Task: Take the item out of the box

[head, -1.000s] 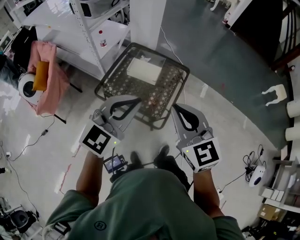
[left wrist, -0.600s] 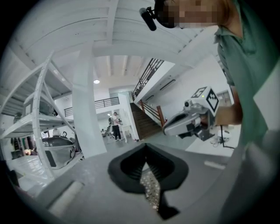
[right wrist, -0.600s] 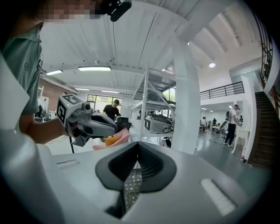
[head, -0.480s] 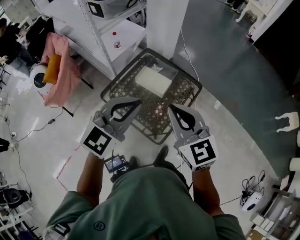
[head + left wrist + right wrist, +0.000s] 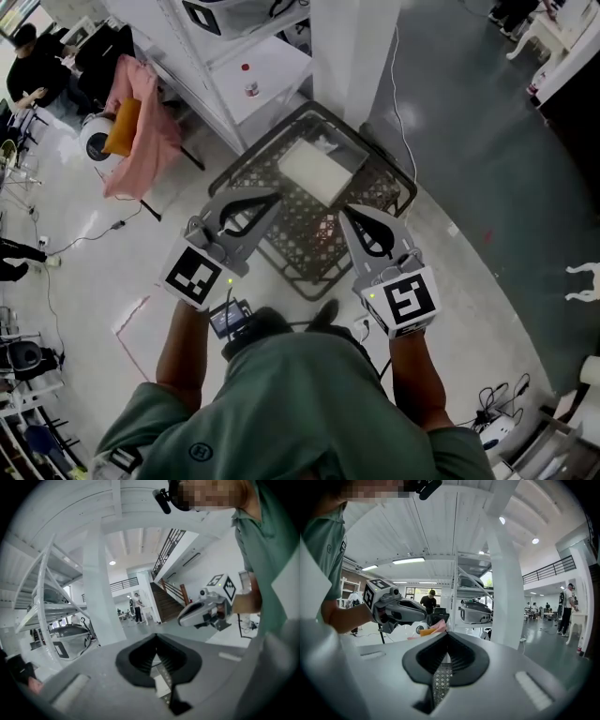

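Note:
A dark mesh basket (image 5: 380, 187), the box, stands on the floor ahead of me. A flat white item (image 5: 314, 172) lies in its far half. My left gripper (image 5: 278, 198) hangs over the basket's near left part, jaws shut with nothing between them. My right gripper (image 5: 341, 213) is over the near right part, also shut and empty. Both are above the basket, apart from the item. In the left gripper view the white item (image 5: 161, 685) shows below the shut fingertips. In the right gripper view the basket's mesh (image 5: 440, 681) shows below them.
A white shelving rack (image 5: 234, 56) and a white pillar (image 5: 352, 47) stand just behind the basket. A pink cloth (image 5: 141, 122) hangs at the left, and a cable (image 5: 403, 103) runs along the floor by the pillar. A person (image 5: 28, 66) sits at the far left.
Both grippers have moved forward together towards the basket and now hang over its near half. The basket sits closer to me in the view. Both stayed shut.

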`<state>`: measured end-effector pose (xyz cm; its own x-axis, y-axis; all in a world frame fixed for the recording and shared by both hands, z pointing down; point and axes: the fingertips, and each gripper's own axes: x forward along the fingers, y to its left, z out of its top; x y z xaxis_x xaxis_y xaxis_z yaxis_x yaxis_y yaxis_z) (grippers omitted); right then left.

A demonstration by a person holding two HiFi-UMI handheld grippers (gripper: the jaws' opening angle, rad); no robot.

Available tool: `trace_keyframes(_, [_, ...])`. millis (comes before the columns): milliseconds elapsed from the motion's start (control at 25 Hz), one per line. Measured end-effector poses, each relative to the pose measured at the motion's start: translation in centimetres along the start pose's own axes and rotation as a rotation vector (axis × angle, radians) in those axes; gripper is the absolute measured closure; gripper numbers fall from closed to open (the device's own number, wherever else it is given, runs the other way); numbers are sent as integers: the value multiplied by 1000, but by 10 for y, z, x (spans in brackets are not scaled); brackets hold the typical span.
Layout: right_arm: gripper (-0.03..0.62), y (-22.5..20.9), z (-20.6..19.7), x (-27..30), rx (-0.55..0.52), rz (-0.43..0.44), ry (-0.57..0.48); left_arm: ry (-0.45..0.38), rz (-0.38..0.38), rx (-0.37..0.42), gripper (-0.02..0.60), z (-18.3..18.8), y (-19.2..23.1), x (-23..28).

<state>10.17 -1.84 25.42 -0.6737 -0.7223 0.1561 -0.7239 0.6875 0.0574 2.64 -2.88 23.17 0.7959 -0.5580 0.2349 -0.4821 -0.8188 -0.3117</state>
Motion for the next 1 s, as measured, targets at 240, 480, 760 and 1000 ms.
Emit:
trace_keyframes(240, [588,-11,-7,22,31,14,13,19,1,-18,580,-10,20,8])
trace_keyframes(480, [588,-24,-17,63,41,-45,71,-7,-62,-41,580,-37,58,22])
trace_keyframes(760, [588,-42,-13,136,54,-129,126,-86,-148,-72,580,-63,130,40])
trace_keyframes(1000, [588,-60,-17,174,60,-180,173,-126,-216,-94,579,-78,157,61])
